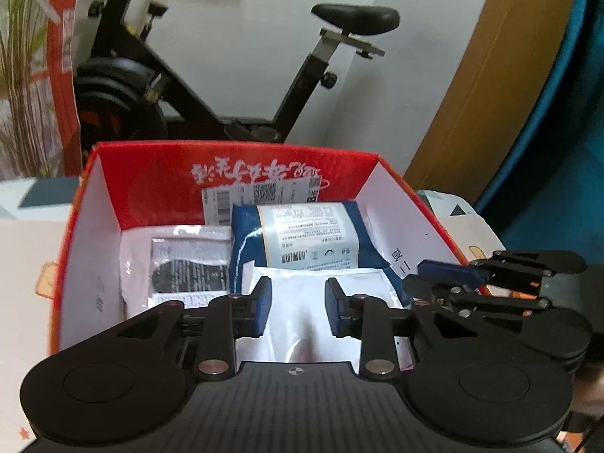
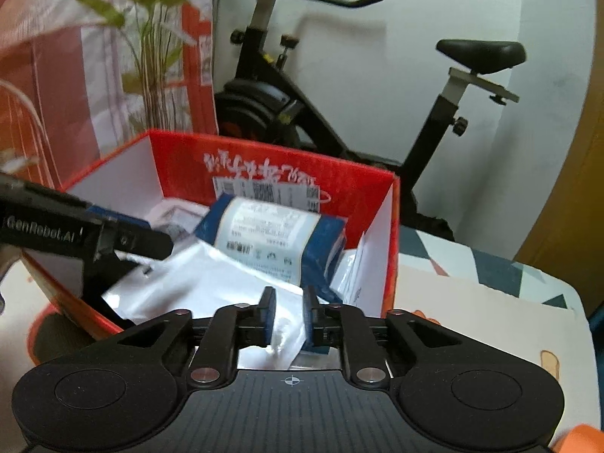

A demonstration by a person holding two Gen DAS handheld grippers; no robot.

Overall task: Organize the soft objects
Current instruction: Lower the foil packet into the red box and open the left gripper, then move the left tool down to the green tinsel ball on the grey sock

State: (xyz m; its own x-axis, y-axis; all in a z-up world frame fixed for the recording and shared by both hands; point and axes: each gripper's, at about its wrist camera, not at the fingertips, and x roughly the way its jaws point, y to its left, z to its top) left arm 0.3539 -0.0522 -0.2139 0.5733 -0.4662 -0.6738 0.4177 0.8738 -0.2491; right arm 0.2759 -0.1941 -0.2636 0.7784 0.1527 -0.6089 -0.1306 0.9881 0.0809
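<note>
A red cardboard box (image 1: 234, 158) with white inner walls holds several soft packs. A blue pack with a white label (image 1: 305, 241) lies at the back, a clear bag with a dark item (image 1: 188, 268) at the left, and a white plastic pouch (image 1: 302, 302) in front. My left gripper (image 1: 298, 311) is open just above the white pouch. My right gripper (image 2: 288, 317) is narrowly closed on the near edge of the white pouch (image 2: 211, 283) at the box's (image 2: 390, 234) front right. The right gripper also shows in the left wrist view (image 1: 453, 279), and the left gripper shows in the right wrist view (image 2: 113, 241).
A black exercise bike (image 1: 211, 87) stands behind the box against a white wall. A plant (image 2: 151, 37) and a red-white bag (image 2: 49, 75) are at the left. The box rests on a patterned tablecloth (image 2: 490, 302). A wooden door (image 1: 483, 87) is at the right.
</note>
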